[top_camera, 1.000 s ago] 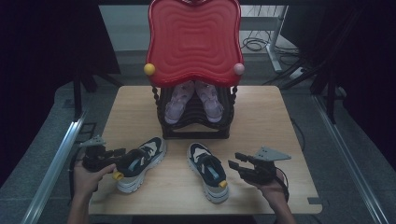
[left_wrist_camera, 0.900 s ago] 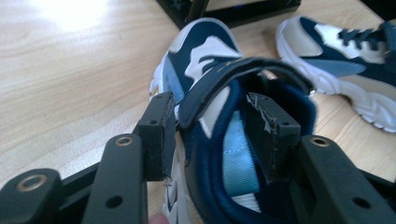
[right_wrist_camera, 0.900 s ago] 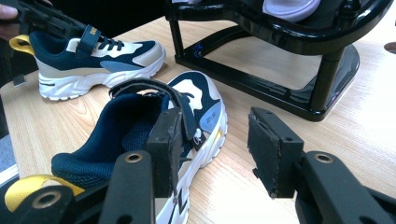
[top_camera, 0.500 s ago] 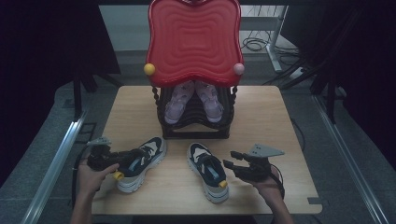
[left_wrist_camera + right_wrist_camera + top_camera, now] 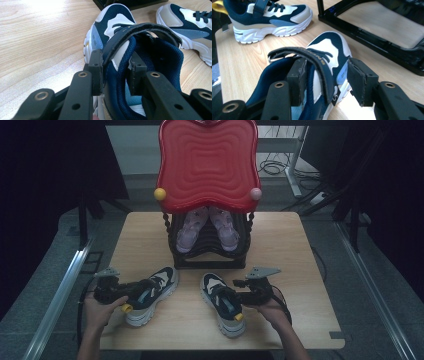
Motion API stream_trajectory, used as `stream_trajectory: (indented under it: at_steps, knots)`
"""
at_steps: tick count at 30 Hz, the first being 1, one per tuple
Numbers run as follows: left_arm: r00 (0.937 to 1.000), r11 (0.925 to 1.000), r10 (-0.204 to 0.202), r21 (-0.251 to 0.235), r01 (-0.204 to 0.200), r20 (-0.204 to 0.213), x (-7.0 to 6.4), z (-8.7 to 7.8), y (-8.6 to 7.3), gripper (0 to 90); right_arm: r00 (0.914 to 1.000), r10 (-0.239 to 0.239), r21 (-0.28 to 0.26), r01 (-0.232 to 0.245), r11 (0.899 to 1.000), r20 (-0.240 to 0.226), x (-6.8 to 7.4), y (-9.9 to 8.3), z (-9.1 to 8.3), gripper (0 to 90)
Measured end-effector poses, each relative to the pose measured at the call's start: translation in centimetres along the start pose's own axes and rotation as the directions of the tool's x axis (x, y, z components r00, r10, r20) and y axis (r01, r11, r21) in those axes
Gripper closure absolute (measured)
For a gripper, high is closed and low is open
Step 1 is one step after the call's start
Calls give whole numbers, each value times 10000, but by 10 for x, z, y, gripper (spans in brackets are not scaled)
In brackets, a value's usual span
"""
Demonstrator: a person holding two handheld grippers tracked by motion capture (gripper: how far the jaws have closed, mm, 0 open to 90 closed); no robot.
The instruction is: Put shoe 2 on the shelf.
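A big wooden desk carries everything. At its far side stands a black shoe rack with a wavy red top, and a pair of pale purple shoes sits inside it. Two blue and white sneakers lie on the desk in front of the rack, well apart from each other, toes pointing toward it. The left sneaker is near the desk's left front, and the left tool holds it: its jaws are pinched on the side wall of the shoe's opening, one jaw outside and one inside, under the strap. The right sneaker lies near the middle front. The right tool has one jaw inside this shoe's opening and the other jaw out in the air beside it, so it is wide and not squeezing.
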State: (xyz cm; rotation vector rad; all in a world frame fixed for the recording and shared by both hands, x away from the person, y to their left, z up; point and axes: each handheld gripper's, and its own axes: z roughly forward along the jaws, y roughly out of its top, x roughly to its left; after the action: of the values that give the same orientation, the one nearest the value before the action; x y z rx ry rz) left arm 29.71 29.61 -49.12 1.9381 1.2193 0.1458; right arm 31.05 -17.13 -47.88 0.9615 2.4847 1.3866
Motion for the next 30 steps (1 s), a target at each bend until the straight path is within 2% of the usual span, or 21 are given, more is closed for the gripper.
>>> stream_trajectory:
  at_steps: [8,12,16,20,27,30]
  knots:
    - [10000,10000,-5,-6,5,12,0,0,0,699,9999,71,499,-67,9987,-72,-1,-7,4,527]
    - [10000,10000,-16,-16,16,-8,0,0,0,700,9984,372,610,-345,9975,-436,-6,-10,8,516]
    - [10000,10000,-26,-12,26,-22,0,0,0,700,9986,297,827,-261,9962,-432,-5,-10,10,518]
    - [10000,10000,-19,-10,19,-42,0,0,0,701,9982,355,882,-311,9956,-487,-4,-10,11,566]
    - [9998,9999,-65,-100,63,-204,-2,-2,-1,710,9999,-118,723,116,9973,28,2,-9,8,656]
    - [9996,9997,-93,-217,88,-271,-2,-5,-1,714,9997,-197,702,189,9974,111,3,-9,7,675]
